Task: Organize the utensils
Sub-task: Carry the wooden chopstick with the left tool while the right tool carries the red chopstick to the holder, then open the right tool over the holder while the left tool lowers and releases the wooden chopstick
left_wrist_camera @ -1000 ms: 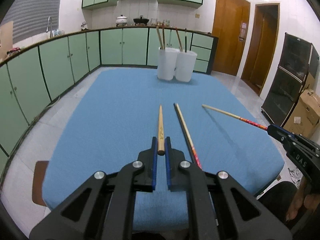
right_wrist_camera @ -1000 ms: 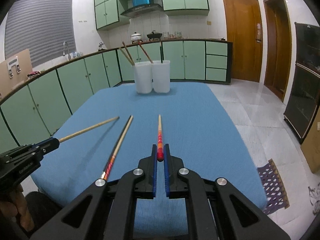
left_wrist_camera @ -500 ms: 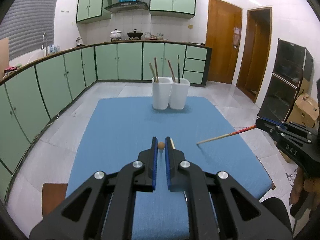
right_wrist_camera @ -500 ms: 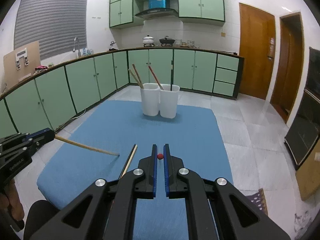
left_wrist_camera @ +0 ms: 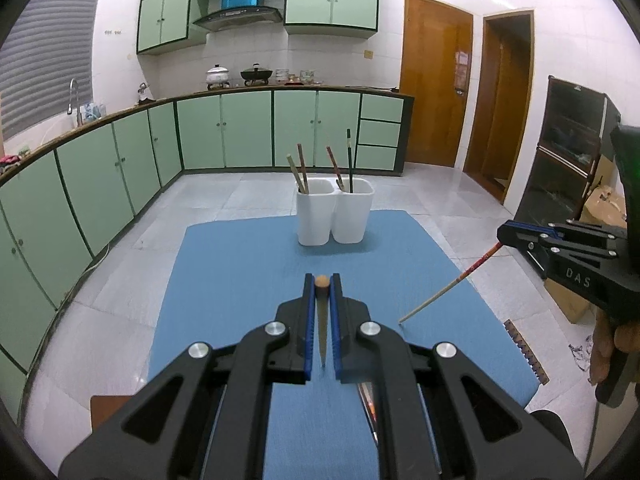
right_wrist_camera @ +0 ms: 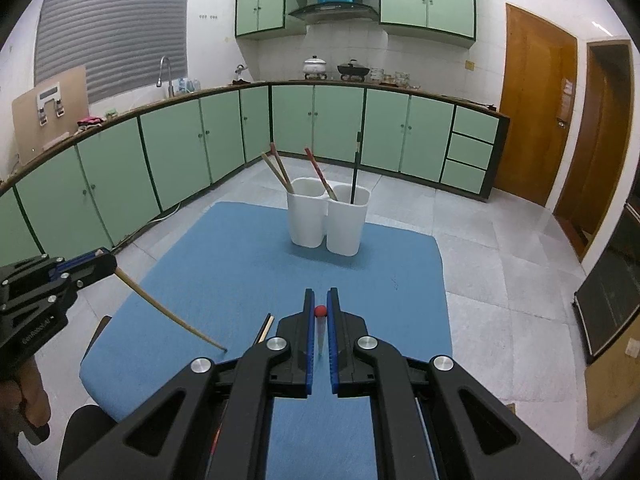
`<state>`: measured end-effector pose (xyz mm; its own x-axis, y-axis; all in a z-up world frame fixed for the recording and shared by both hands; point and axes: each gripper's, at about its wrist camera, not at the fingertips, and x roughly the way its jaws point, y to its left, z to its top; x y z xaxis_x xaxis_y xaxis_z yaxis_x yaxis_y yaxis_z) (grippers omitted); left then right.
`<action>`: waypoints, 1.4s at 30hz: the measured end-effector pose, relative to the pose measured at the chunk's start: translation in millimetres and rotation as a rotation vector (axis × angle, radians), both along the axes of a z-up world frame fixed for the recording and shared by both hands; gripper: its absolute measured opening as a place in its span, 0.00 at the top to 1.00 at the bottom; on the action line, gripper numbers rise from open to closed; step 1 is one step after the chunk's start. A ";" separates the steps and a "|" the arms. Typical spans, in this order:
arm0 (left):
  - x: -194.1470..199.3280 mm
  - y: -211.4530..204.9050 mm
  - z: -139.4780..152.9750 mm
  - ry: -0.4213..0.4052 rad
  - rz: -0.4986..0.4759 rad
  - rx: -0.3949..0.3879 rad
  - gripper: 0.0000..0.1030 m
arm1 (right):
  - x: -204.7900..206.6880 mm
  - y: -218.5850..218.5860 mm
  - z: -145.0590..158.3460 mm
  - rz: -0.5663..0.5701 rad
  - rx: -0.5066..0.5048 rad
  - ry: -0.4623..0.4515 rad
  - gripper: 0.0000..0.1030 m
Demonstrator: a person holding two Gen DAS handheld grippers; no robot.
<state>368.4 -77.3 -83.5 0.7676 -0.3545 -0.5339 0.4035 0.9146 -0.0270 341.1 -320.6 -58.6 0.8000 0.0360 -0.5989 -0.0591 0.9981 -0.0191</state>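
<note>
Left wrist view: left gripper (left_wrist_camera: 322,282) clamped on a plain wooden chopstick (left_wrist_camera: 322,320), round butt end up between the blue pads, tapered tip hanging down over the near half of the blue surface (left_wrist_camera: 240,264). Right gripper (left_wrist_camera: 505,234) enters past the surface's right edge, clamped on a red-patterned chopstick (left_wrist_camera: 444,292); red decorated upper part, pale wooden lower part, tip pointing down near the right edge. Whether either tip touches the cloth, cannot tell.

Right wrist view: right gripper (right_wrist_camera: 319,311) grips the red butt end; the shaft tapers downward between the pads. One more chopstick (right_wrist_camera: 265,329) lies flat on the surface near the near edge, mostly hidden behind the gripper body.

Two white holders (left_wrist_camera: 335,216) stand side by side, touching, at the middle of the far edge. Each carries two chopsticks leaning out of its top: two brownish in the left one, one red and one dark in the right.

Middle of the surface between grippers and holders is bare blue cloth. Tiled floor on all sides; green cabinets well apart along the left and far walls.
</note>
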 end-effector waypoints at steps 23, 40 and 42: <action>87.4 -38.7 98.2 -0.120 -0.041 -0.045 0.94 | 79.1 -4.8 92.1 0.023 -0.030 -0.046 0.94; 215.7 -103.3 133.3 -0.216 0.001 -0.104 0.94 | 204.8 -27.9 108.0 -0.033 -0.051 -0.083 0.95; 230.4 -108.5 127.6 -0.217 0.004 -0.104 0.94 | 215.8 -33.5 98.6 -0.037 -0.037 -0.069 0.94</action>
<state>598.8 -185.8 44.1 0.8618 -0.3956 -0.3174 0.4065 0.9130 -0.0341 557.0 -354.2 40.0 0.8396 -0.0154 -0.5430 -0.0198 0.9981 -0.0590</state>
